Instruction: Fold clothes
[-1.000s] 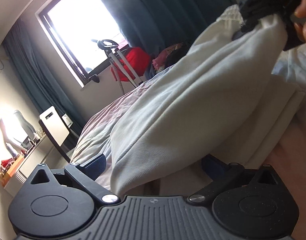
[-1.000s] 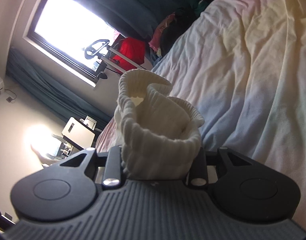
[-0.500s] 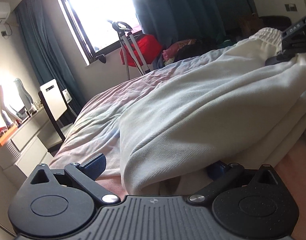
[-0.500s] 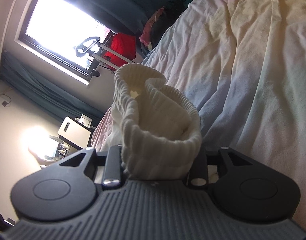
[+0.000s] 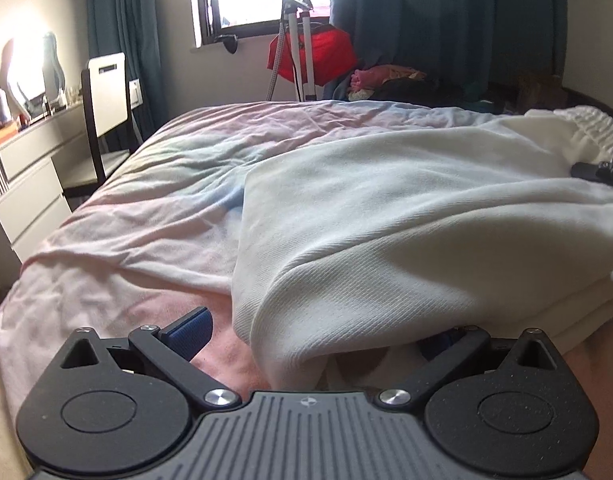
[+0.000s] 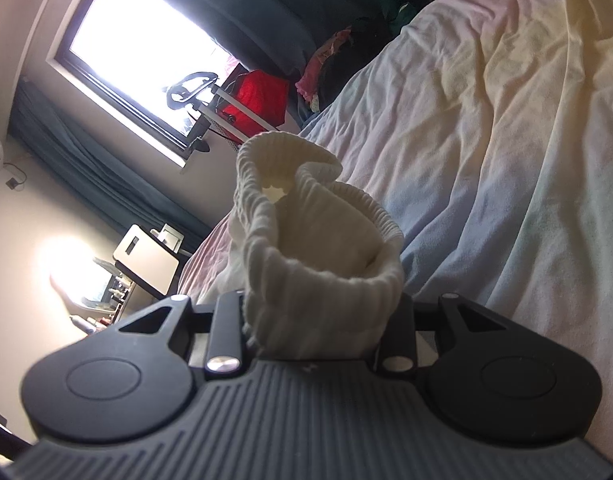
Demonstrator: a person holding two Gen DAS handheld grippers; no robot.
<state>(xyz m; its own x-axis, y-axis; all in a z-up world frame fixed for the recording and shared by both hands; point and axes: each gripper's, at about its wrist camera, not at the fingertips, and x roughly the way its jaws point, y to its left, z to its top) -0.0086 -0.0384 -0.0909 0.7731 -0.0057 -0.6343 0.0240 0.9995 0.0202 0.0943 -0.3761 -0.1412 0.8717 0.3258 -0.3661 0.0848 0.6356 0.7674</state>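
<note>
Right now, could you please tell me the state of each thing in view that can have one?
White garment: partly folded, draped over the bed.
Ribbed cuff: bunched, standing up between the right gripper's fingers.
Right gripper: shut on the ribbed cuff.
Left gripper: jaws wide, garment fold lying between them, not pinched.
Bed sheet: wrinkled.
Curtains: drawn apart, window uncovered.

Left claw (image 5: 312, 338): jaws spread wide, blue pad (image 5: 190, 330) of one finger exposed, other finger mostly hidden under white fabric; nothing pinched between pads as far as visible. Pointing down at a moderate slope, camera roughly level in roll. Right claw (image 6: 320, 316): jaws partly closed, clamped on both sides of a bunched ribbed cuff, pressing it in. Rolled sideways, pointing slightly below level. Right claw's tip (image 5: 598, 170) visible at far right edge of left view.
</note>
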